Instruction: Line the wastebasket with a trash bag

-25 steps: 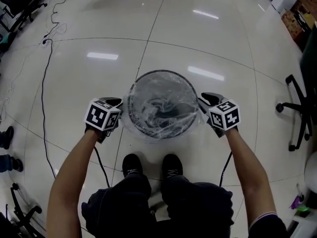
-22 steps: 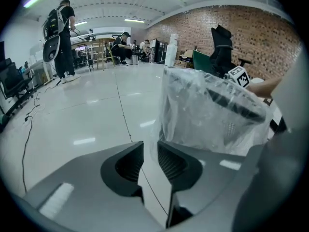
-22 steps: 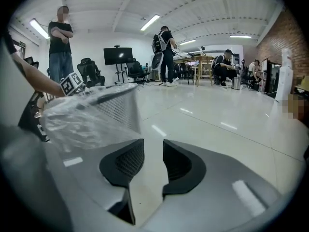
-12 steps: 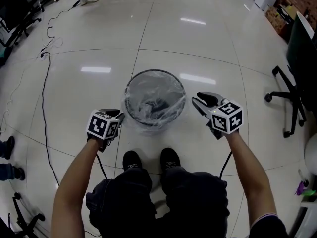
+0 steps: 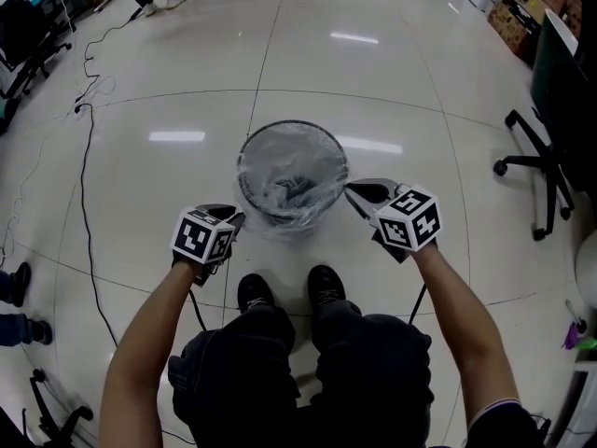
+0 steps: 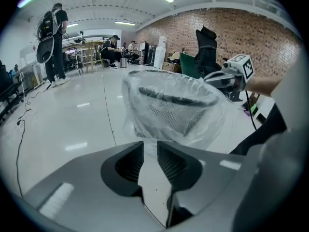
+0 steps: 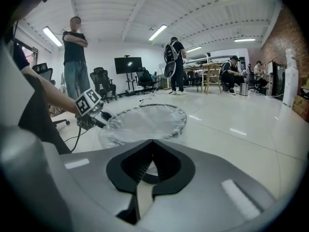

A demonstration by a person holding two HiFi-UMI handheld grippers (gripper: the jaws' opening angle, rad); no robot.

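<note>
Head view looks steeply down on the glossy pale floor (image 5: 187,82), tiled in large squares, with your dark trouser legs and black shoes (image 5: 254,292) at the bottom edge and a black office chair (image 5: 541,157) well off to the right. Just ahead of your toes stands the wastebasket (image 5: 292,123), a round dark mesh bin, upright, its long axis vertical and its open mouth pointing straight up at you. Inside it sits the trash bag (image 5: 280,183), clear film that lines the wall, bunches in wrinkles over the dark bottom, and is folded out over the rim so that a loose skirt hangs down the outer wall. No other thing shows inside the bag. Your left gripper (image 5: 239,217) hangs near the basket's lower left side, apart from it; the left gripper view shows its jaws standing a narrow gap apart, with only floor seen through the gap and the bagged basket beyond the tips. Your right gripper (image 5: 351,190) sits just beside the rim on the right; its jaws have just been closing, and the right gripper view shows their tips met, with nothing between them. A thin black cable (image 5: 84,157) trails across the floor at far left.
</note>
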